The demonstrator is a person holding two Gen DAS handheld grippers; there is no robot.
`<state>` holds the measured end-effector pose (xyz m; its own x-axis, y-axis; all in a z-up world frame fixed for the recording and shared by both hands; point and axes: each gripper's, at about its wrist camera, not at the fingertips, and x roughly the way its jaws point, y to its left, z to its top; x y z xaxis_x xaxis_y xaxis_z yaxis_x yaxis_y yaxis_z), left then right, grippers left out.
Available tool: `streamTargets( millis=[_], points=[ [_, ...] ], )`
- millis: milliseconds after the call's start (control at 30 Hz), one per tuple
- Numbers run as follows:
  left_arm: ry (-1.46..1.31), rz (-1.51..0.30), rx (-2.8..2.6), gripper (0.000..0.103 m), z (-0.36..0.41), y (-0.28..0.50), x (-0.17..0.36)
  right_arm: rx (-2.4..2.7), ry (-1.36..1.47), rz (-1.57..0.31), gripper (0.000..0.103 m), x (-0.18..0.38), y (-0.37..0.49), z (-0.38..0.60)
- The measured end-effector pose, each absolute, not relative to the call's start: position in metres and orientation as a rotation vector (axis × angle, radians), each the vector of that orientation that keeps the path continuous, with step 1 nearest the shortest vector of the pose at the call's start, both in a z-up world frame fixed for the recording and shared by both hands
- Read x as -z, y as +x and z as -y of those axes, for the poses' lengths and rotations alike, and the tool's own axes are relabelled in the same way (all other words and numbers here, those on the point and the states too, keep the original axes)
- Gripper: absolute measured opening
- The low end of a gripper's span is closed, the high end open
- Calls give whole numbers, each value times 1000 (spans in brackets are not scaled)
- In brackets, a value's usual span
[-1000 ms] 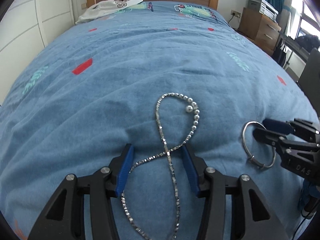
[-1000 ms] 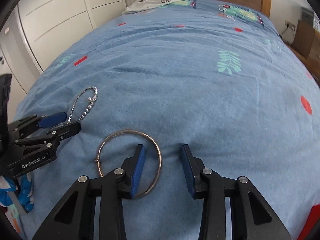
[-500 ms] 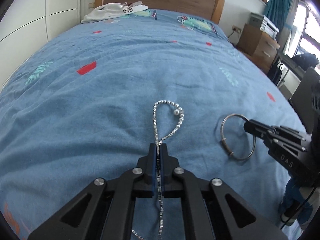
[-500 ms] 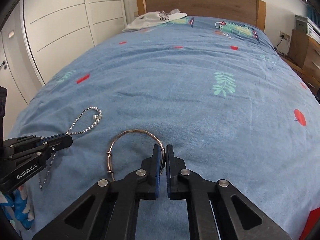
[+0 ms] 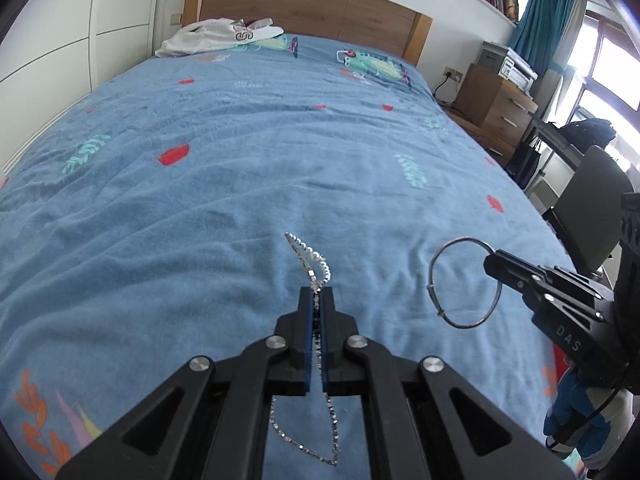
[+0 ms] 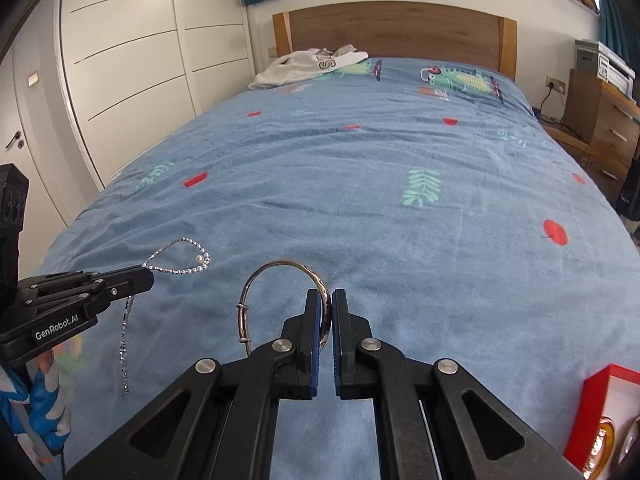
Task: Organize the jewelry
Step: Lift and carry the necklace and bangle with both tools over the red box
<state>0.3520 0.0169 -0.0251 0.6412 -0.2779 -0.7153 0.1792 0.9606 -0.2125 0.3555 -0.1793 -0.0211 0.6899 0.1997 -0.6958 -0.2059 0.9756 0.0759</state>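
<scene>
A silver beaded necklace [image 5: 311, 258] with small pearls hangs above the blue bedspread [image 5: 260, 152]. My left gripper [image 5: 317, 294] is shut on it, a loop sticking out ahead and two strands dangling below. A thin silver bangle [image 6: 276, 270] is pinched by its right side in my right gripper [image 6: 327, 300], which is shut on it and holds it off the bed. In the left wrist view the bangle [image 5: 456, 280] and right gripper [image 5: 494, 262] show at the right. In the right wrist view the necklace [image 6: 180, 268] and left gripper [image 6: 148, 276] show at the left.
A red jewelry box [image 6: 604, 420] with amber pieces inside sits at the lower right of the right wrist view. White clothing [image 5: 218, 36] lies by the wooden headboard [image 5: 312, 12]. A wooden dresser [image 5: 492, 108] and a dark chair [image 5: 588, 216] stand right of the bed.
Both grippers went from open to shut, the left on the necklace and the right on the bangle. Both then rose, lifting the jewelry off the bedspread.
</scene>
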Motion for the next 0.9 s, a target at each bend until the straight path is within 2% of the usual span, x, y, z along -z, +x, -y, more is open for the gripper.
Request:
streamTargets(
  millis=[500, 900],
  points=[
    [-91, -744, 348, 2, 23, 276, -70, -107, 8, -682, 6, -70, 253, 235],
    [-60, -732, 512, 2, 136, 233, -102, 105, 42, -672, 6, -95, 171, 373]
  ],
)
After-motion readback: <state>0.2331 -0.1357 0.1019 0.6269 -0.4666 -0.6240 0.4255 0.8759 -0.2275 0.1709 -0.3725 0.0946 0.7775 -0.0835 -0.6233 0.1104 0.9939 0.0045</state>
